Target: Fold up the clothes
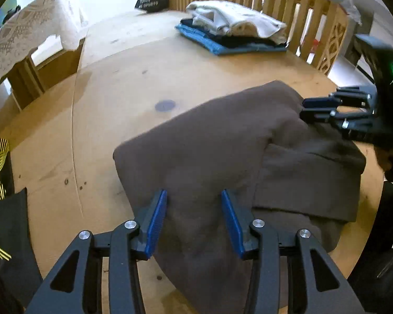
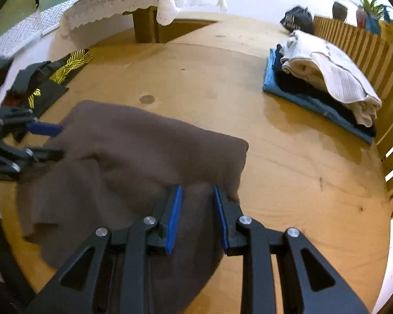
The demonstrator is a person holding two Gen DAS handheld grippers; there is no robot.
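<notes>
The left gripper has its blue-padded fingers spread wide, brown cloth lying between and under them without being pinched. The right gripper shows the same: fingers parted, cloth between the pads but no clamp on it. In the left view the right one reaches in at the cloth's far side with a narrow gap between its pads; whether cloth is caught there I cannot tell.

Each gripper stands at an opposite end of the cloth, probably so that one edge can be carried over evenly or the doubled layer pressed flat.

The cloth is a soft, matte, fleece-like garment, already doubled: an upper layer with a rounded fold edge lies over a lower one, with a hemmed band showing at one side. It sits near the front of a round wooden surface, smooth and yellowish.

Well apart, by a slatted wooden rail, stands a stack of folded clothes, blue below, dark between, cream on top. A black garment with yellow print lies at the left edge.
</notes>
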